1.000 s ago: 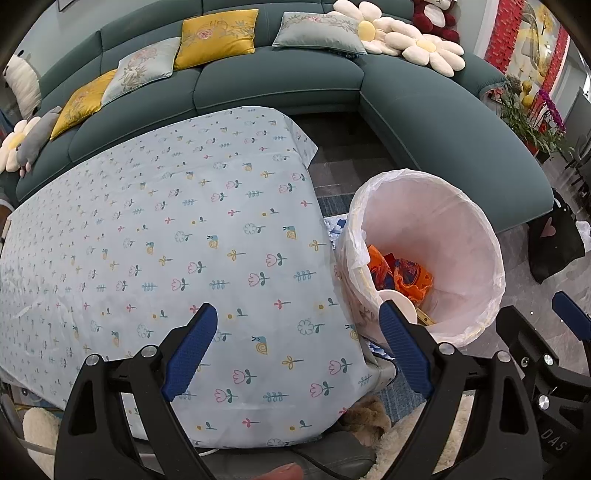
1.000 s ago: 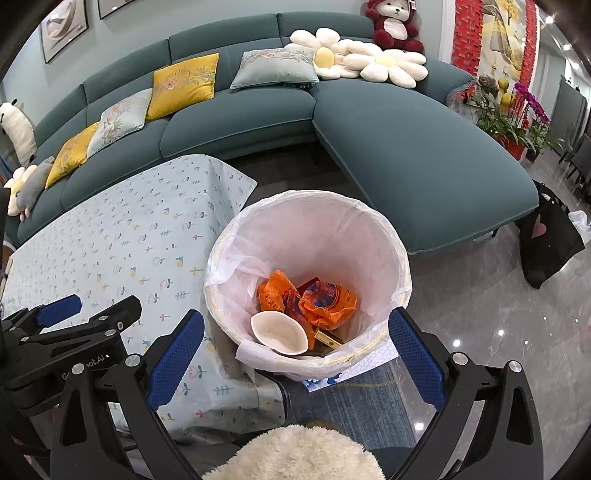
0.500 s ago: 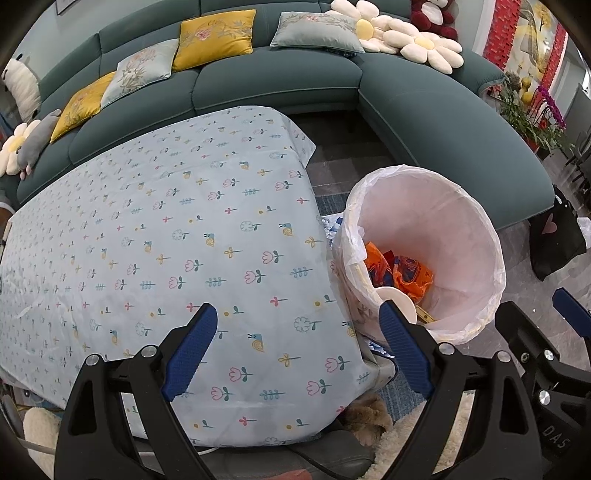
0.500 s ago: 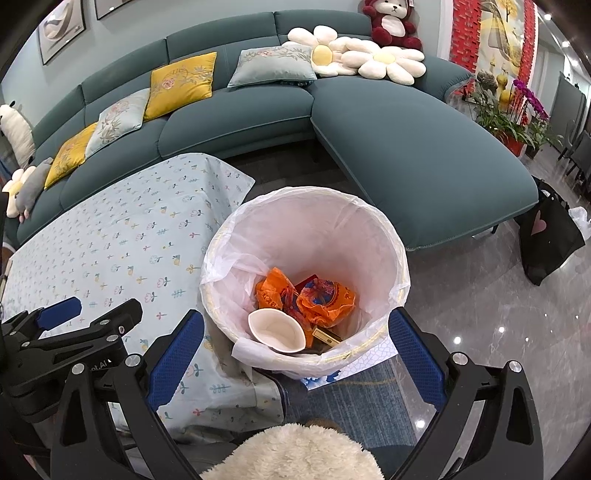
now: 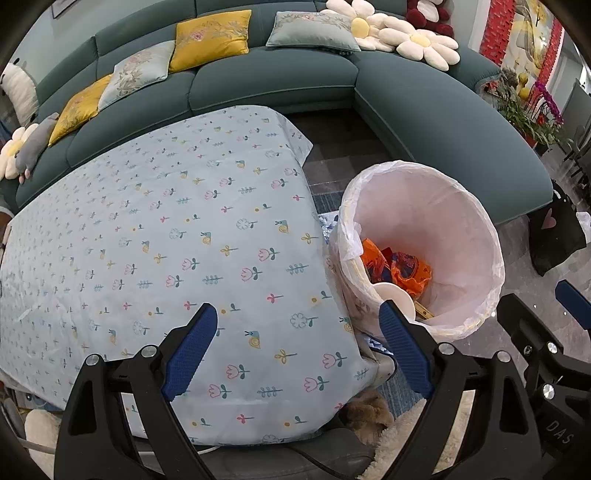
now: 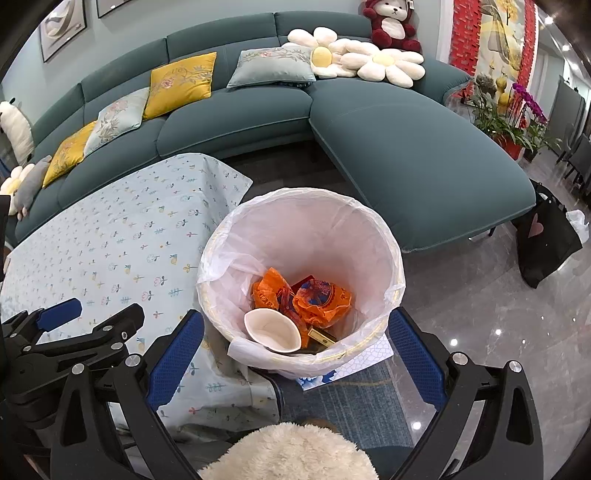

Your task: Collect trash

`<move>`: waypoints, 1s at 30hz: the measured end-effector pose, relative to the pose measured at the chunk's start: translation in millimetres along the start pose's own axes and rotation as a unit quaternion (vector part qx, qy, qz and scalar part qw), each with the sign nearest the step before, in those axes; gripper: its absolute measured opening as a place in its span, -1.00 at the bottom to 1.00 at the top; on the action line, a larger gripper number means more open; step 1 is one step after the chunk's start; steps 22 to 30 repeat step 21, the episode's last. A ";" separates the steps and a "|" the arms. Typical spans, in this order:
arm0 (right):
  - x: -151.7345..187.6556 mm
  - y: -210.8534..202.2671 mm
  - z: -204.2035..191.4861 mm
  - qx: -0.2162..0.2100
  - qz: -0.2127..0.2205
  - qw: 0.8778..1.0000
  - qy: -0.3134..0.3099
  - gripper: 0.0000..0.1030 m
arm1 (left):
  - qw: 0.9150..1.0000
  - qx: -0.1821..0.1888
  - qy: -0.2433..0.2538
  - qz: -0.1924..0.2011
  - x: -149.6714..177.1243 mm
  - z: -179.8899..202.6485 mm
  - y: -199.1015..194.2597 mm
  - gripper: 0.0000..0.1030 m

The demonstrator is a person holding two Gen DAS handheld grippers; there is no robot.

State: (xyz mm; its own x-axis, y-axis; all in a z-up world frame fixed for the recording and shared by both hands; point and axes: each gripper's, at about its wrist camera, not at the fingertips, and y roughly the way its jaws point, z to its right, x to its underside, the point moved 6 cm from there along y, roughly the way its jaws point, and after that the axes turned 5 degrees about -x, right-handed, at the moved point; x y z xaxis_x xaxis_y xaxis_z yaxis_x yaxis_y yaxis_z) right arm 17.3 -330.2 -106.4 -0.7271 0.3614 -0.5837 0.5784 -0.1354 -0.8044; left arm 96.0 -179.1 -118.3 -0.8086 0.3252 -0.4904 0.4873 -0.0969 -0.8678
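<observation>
I hold my left gripper (image 5: 297, 349) over the table (image 5: 147, 229), its blue fingers (image 5: 190, 345) spread wide apart with nothing between them; under the gap lies only the pale blue cloth printed with small flowers. My right gripper (image 6: 295, 354) hangs over the bin (image 6: 369, 236), and its fingers (image 6: 413, 354) are just as wide apart and also hold nothing. The bin stands on the floor just beside the table's right edge, lined with a thin white bag (image 6: 218, 258) folded over the rim. The trash is down inside it: crumpled orange wrappers (image 6: 317, 299) with blue print, a white paper cup (image 6: 271, 330) lying on its side with its mouth toward me, and a small yellow box (image 6: 319, 338) tucked under the wrappers. From the left view I see the same heap, the wrappers (image 5: 402, 267) against the near wall of the bin (image 5: 476, 229) and the cup (image 5: 393, 295) partly hidden behind my right finger. A white and blue printed sheet (image 6: 354, 360) pokes out from beneath the bin onto a blue rug (image 6: 351, 402). Behind everything curves a teal sofa (image 6: 406, 147) with yellow and grey cushions (image 6: 181, 83), daisy pillows (image 6: 384, 66) and a red teddy (image 6: 393, 24). A black bag (image 6: 546, 240) sits on the glossy floor at right, near potted flowers (image 6: 517, 110).
</observation>
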 end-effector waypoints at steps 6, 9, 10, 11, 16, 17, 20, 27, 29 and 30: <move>-0.4 -0.7 -2.2 -0.001 0.000 1.000 -0.002 0.87 | 1.000 -0.001 -0.001 -0.005 1.3 -0.7 0.6 0.65; -0.4 -0.8 -2.3 0.000 0.000 1.000 -0.002 0.87 | 1.000 -0.003 0.002 -0.006 1.8 -0.9 1.0 0.65; -0.3 -0.8 -2.3 0.000 0.000 1.000 -0.002 0.87 | 1.000 -0.003 0.003 -0.006 2.0 -0.9 0.8 0.65; -0.2 -0.7 -2.5 0.000 0.000 1.000 -0.002 0.87 | 1.000 -0.002 0.003 -0.007 2.2 -0.7 0.8 0.65; -0.5 -0.6 -2.3 -0.001 0.000 1.000 -0.002 0.87 | 1.000 -0.007 0.003 -0.008 1.6 -0.5 0.9 0.65; -0.4 -0.6 -2.5 -0.001 0.000 1.000 -0.002 0.87 | 1.000 -0.006 0.000 -0.005 1.5 -1.1 0.3 0.65; -0.5 -0.7 -2.4 -0.001 0.000 1.000 -0.002 0.87 | 1.000 -0.005 0.002 -0.005 1.4 -1.0 0.1 0.65; -0.4 -0.6 -2.4 -0.001 0.000 1.000 -0.002 0.87 | 1.000 -0.005 0.003 -0.006 1.6 -0.7 0.5 0.65; -0.4 -0.6 -2.4 -0.001 0.000 1.000 -0.002 0.87 | 1.000 -0.005 0.003 -0.006 1.6 -0.7 0.5 0.65; -0.4 -0.6 -2.4 -0.001 0.000 1.000 -0.002 0.87 | 1.000 -0.005 0.003 -0.006 1.6 -0.7 0.5 0.65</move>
